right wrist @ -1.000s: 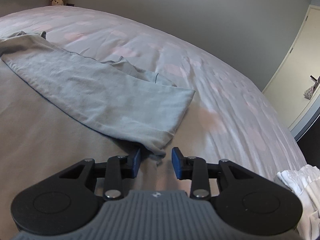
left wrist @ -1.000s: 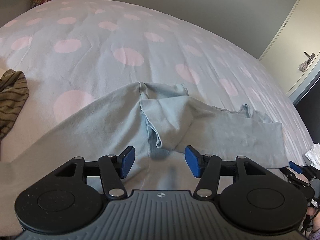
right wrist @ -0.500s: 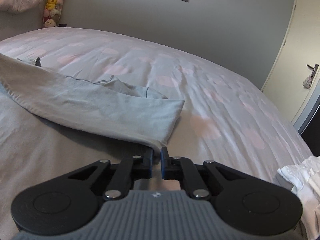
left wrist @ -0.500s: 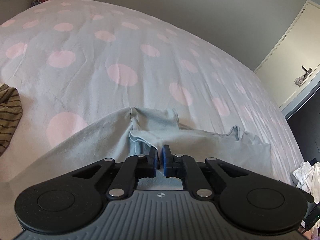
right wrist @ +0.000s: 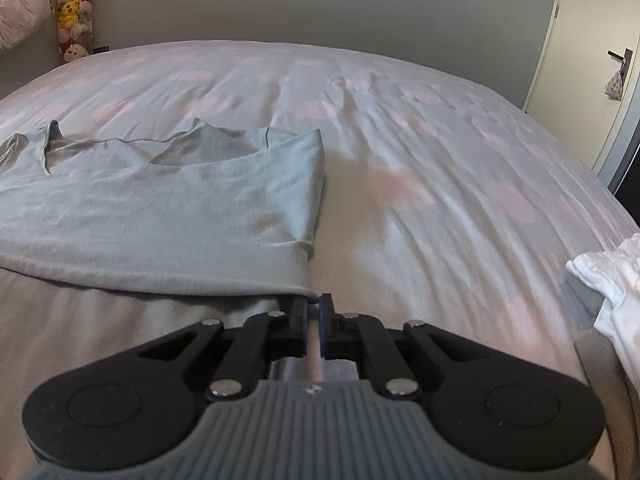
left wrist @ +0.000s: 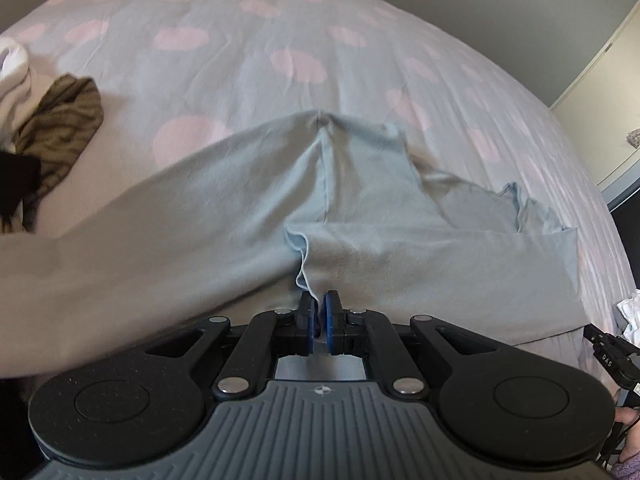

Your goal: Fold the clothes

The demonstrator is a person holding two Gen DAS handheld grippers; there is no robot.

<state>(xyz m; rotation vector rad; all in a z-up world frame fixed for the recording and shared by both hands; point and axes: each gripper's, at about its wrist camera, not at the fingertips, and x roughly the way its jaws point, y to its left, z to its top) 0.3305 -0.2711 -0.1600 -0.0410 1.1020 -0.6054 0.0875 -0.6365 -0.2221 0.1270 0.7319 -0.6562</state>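
A pale blue-grey garment [left wrist: 248,216] lies spread on the bed. In the left wrist view my left gripper [left wrist: 319,312] is shut on a hem edge of it near the middle, and the cloth rises to the blue pads [left wrist: 331,312]. In the right wrist view the same garment [right wrist: 160,216] lies folded over itself on the left. My right gripper [right wrist: 313,312] is shut on its near right corner, with the cloth edge tucked at the left pad. The tip of the right gripper [left wrist: 608,354] shows at the left view's right edge.
The bed has a grey cover with pink dots [left wrist: 298,65]. A striped brown garment [left wrist: 60,128] and a white one [left wrist: 12,64] lie at the left. White clothing [right wrist: 612,280] sits at the bed's right edge. A door [right wrist: 600,52] stands far right; plush toys [right wrist: 74,12] hang far left.
Both grippers went from open to shut on the garment's edge. Since then the cloth has been drawn toward me and flattened, and the folded layer now lies smoother.
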